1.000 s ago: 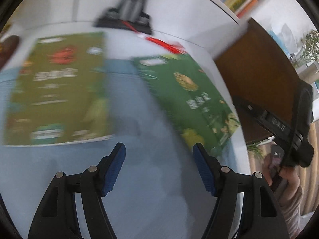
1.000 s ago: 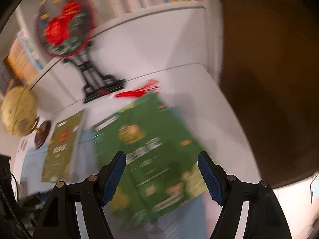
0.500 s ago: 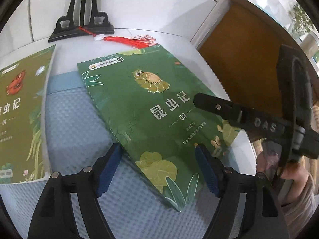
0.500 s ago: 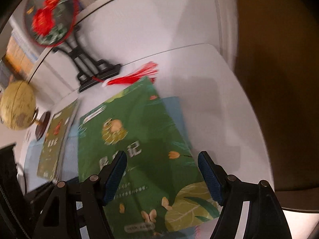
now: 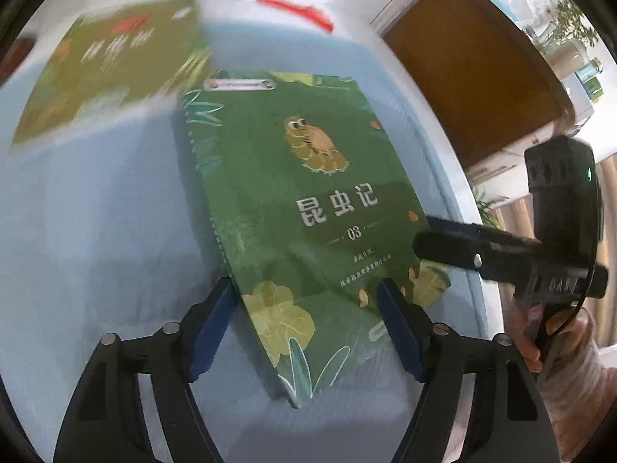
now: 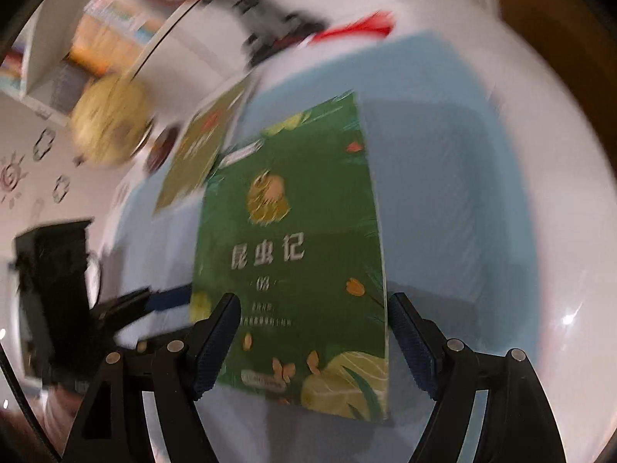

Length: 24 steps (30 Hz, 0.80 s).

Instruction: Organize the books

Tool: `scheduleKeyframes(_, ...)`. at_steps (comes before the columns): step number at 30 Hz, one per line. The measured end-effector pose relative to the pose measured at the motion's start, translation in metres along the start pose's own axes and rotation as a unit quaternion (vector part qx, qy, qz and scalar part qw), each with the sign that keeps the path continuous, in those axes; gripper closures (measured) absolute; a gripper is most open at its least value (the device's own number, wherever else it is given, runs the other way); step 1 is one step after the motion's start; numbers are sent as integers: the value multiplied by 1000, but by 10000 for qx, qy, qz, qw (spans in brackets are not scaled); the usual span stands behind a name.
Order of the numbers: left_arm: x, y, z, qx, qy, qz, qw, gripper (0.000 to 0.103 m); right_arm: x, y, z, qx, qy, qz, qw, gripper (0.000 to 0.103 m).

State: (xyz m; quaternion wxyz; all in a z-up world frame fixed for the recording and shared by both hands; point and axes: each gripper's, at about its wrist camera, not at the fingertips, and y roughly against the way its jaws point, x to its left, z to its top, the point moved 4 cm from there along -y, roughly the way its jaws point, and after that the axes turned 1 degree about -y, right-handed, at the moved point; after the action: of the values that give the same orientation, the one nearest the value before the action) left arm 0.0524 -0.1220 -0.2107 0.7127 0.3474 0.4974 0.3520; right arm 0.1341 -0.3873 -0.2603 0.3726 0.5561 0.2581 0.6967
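Note:
A dark green book [image 5: 308,200] with a caterpillar on its cover lies flat on a light blue mat [image 5: 115,212]. My left gripper [image 5: 306,283] hangs over the book's near corner, which lies between its blue pads. The jaws are closing and the pads stand clear of the cover. My right gripper [image 6: 314,297] straddles the same green book [image 6: 293,254] at its lower edge, its jaws opening and not pressing. An olive book [image 5: 112,65] lies flat further back on the left. The right gripper's finger [image 5: 462,247] reaches over the book's right edge.
A fan stand with a red tassel [image 5: 297,7] stands behind the books. A yellow globe [image 6: 108,127] and a bookshelf [image 6: 104,31] are at the back left. A brown cabinet [image 5: 470,77] borders the white table [image 6: 559,270] on the right.
Both grippers have come down closer over the green book, which now fills more of each view. The left view has swung back, so the olive book shows again at upper left.

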Motion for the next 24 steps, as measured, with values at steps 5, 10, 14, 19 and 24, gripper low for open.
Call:
scheduleKeyframes(5, 30, 5, 5, 49, 493, -492, 9976, 62, 19, -8, -26, -9, 381, 26, 9993, 23)
scheduleKeyframes(10, 44, 0, 26, -117, 830, -977, 9917, 65, -5, -14, 5, -164, -315, 808, 9961, 41)
scheduleKeyframes(14, 52, -4, 24, -189, 1009, -873, 9909, 82, -26, -14, 6, -144, -705, 1199, 9902, 60)
scheduleKeyframes(19, 54, -1, 21, -125, 1071, -798, 9910, 82, -40, -13, 6, -29, -966, 1712, 9805, 64)
scheduleKeyframes(24, 48, -1, 24, -148, 1003, -528, 9934, 82, -39, -17, 8, 118, -865, 1550, 9840, 84)
